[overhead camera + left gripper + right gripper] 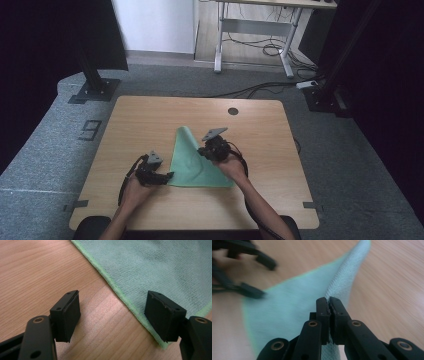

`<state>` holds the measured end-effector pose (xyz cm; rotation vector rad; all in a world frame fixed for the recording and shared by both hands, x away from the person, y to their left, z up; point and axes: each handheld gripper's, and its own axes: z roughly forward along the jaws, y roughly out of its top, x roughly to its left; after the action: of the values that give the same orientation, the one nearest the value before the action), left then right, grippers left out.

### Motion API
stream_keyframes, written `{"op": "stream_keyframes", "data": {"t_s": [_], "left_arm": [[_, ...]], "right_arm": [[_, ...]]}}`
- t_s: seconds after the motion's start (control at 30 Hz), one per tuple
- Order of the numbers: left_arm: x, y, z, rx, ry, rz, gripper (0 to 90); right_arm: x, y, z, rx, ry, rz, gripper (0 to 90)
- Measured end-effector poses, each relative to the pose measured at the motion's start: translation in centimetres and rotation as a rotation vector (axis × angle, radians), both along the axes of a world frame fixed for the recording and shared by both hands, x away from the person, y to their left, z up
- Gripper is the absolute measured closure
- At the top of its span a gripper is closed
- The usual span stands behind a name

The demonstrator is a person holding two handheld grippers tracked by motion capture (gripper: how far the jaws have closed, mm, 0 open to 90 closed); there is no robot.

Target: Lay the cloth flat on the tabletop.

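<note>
A green cloth (192, 162) lies on the wooden table (140, 120), its right side lifted into a fold. My right gripper (206, 150) is shut on that raised edge of the cloth (342, 280); its jaws pinch the fabric between the pads in the right gripper view. My left gripper (169, 176) rests low at the cloth's near left corner with its jaws open. In the left gripper view the cloth's hem (117, 290) runs between the two pads (163, 315), one over bare wood, the other over the cloth, neither pressing on it.
A round dark grommet (233, 111) sits near the table's far edge. Beyond the table stand a black stand base (95, 90), a desk frame (255, 30) and floor cables (270, 50). Bare wood lies on both sides of the cloth.
</note>
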<state>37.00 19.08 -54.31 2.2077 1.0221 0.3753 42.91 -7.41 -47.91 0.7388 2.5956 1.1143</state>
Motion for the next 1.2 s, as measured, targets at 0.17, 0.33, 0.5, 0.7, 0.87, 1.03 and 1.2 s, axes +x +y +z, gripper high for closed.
{"op": "stream_keyframes", "data": {"t_s": [0.17,0.33,0.5,0.7,0.87,1.03,1.2], "left_arm": [[0.0,0.0,0.0,-0.001,0.000,-0.001,28.1],[0.0,0.1,0.2,0.007,0.013,-0.003,28.1],[-0.1,0.5,0.3,0.007,0.027,-0.005,27.5],[-0.2,0.3,0.2,0.013,0.017,0.001,26.6],[-0.2,0.3,0.2,0.014,0.016,0.001,25.8],[-0.2,0.3,0.1,0.011,0.012,0.002,25.0],[-0.2,0.3,0.0,0.007,0.010,0.004,24.3]], "right_arm": [[-1.8,3.0,-0.5,-0.022,0.020,0.093,85.4],[-2.4,5.2,-3.0,-0.065,0.074,0.136,85.0],[-2.4,5.6,-4.9,-0.080,0.118,0.135,83.4],[-2.1,4.7,-3.2,-0.032,0.116,0.128,67.6],[-0.7,2.7,-0.9,0.004,0.066,0.050,62.2],[0.7,1.6,-1.1,0.040,0.098,0.038,59.7],[0.2,2.0,-1.4,0.029,0.130,0.086,54.8]]}}
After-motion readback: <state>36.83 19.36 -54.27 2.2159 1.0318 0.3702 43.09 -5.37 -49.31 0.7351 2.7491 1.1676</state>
